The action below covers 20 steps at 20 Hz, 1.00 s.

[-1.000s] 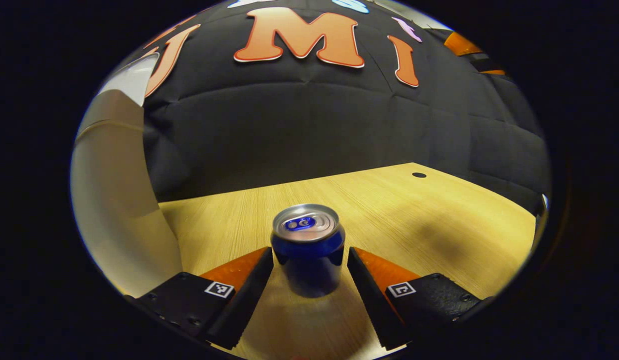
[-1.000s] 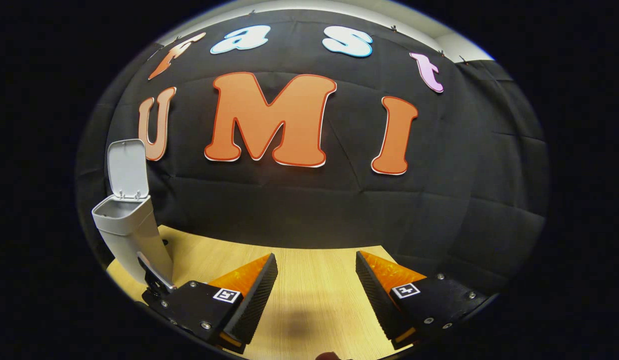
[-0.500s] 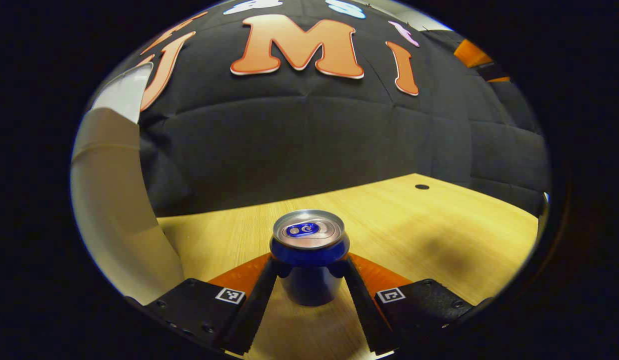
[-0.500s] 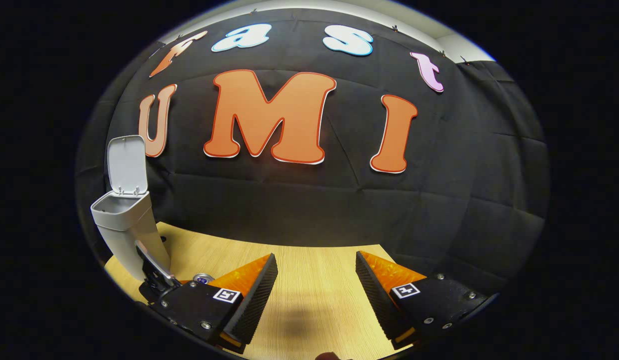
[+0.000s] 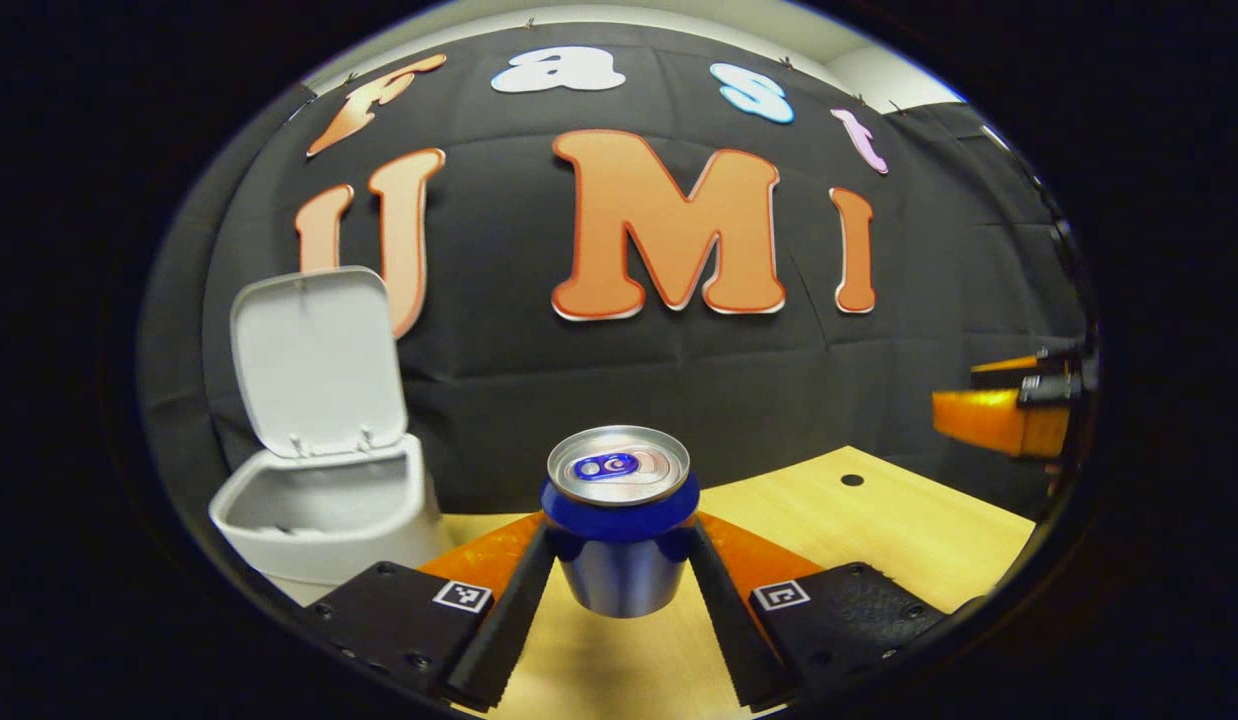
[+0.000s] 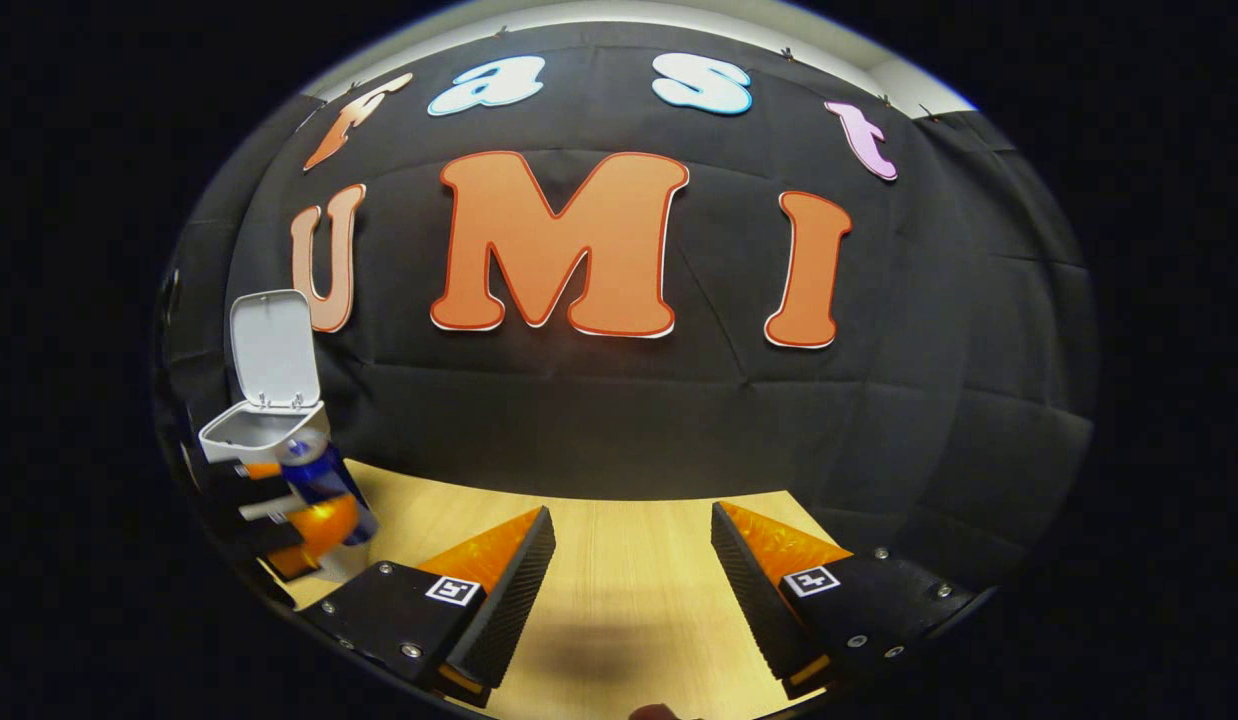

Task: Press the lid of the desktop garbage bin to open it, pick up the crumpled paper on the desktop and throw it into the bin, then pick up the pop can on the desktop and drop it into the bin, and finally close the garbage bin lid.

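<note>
Can held clear of the table, bin lid open.

The left gripper [image 5: 619, 590] clamps both fingers on the sides of the blue can [image 5: 619, 530], which hangs upright above the wooden table [image 5: 909, 530]. To its left stands the white bin [image 5: 324, 510], its lid [image 5: 314, 360] tipped up and back against the wall. In the right gripper view, the right gripper [image 6: 634, 590] hovers over the table at the near right, fingers spread apart and holding nothing; the can [image 6: 319, 485] shows far left, just in front of the bin [image 6: 264, 430].
</note>
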Each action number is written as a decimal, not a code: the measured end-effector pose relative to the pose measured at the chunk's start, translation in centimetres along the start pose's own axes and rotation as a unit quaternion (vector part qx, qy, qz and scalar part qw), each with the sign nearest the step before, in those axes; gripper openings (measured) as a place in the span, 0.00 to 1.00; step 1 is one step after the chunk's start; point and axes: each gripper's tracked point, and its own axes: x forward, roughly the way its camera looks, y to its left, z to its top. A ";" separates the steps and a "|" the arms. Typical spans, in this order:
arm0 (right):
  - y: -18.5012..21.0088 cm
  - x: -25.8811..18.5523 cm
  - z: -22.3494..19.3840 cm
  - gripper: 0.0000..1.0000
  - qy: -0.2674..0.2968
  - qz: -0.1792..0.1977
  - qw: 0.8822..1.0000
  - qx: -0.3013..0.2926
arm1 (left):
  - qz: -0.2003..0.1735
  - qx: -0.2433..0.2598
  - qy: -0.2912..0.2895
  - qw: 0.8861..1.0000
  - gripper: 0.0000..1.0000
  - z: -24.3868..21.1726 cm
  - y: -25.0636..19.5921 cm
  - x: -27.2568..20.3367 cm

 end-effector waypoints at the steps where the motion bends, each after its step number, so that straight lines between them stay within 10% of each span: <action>1: 0.4 -0.1 0.0 0.94 -0.001 0.004 1.000 0.004 | 0.014 -0.008 0.008 1.000 0.80 1.1 1.7 -0.9; 10: 2.5 -0.2 0.0 0.94 -0.003 0.024 1.000 0.007 | 0.163 0.004 -0.028 0.986 0.79 6.8 20.9 -1.3; 20: 2.9 0.2 -0.5 0.94 0.008 0.012 1.000 -0.011 | 0.165 -0.029 0.012 0.986 0.83 0.7 24.9 4.7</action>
